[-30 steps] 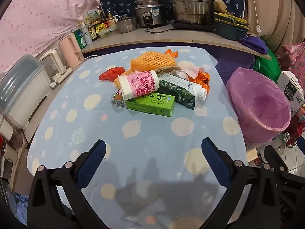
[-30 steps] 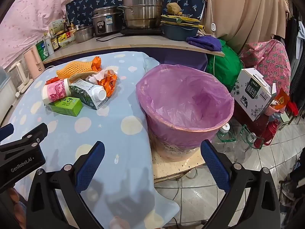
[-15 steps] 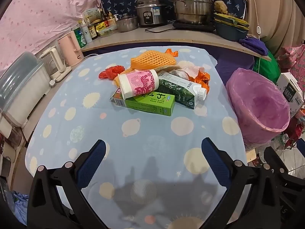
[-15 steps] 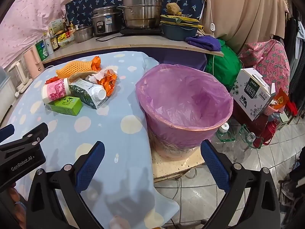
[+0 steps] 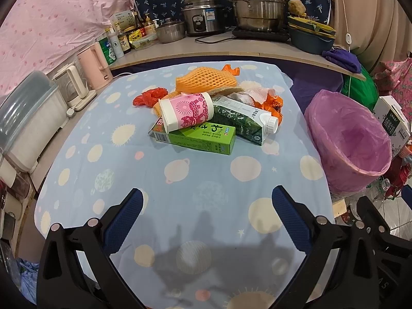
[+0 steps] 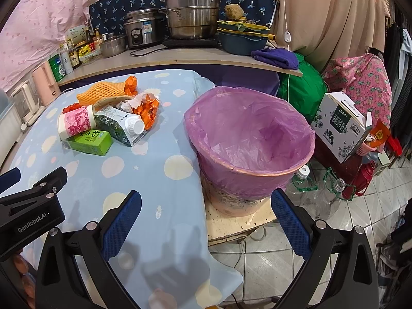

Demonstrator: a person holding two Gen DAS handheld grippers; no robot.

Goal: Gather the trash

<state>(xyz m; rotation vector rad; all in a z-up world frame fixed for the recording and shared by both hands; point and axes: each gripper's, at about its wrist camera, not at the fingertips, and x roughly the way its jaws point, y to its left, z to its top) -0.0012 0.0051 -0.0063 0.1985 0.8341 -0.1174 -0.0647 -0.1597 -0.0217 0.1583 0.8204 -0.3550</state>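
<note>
A trash pile sits mid-table: a pink and white cup point(image 5: 186, 110) lies on a green box point(image 5: 198, 137), beside a dark green carton point(image 5: 242, 121). Behind them are orange foam netting point(image 5: 206, 81), a red bag point(image 5: 150, 95) and orange wrappers point(image 5: 271, 101). The pile also shows in the right wrist view, with the cup point(image 6: 76, 123) and green box point(image 6: 90, 143). A bin with a purple liner point(image 6: 247, 139) stands right of the table, also in the left wrist view point(image 5: 347, 141). My left gripper point(image 5: 207, 215) is open and empty above the near table. My right gripper point(image 6: 206, 219) is open and empty by the table's right edge.
A shelf behind the table holds pots point(image 5: 257, 5), a rice cooker point(image 5: 203, 15) and bottles point(image 5: 121, 43). A kettle point(image 5: 94, 68) and appliances stand left. A milk box point(image 6: 340, 126) and empty plastic bottles point(image 6: 316, 193) lie on the floor right of the bin.
The left gripper has drawn back and risen slightly, so the pile looks a little farther. The right gripper has barely moved. Both stay open.
</note>
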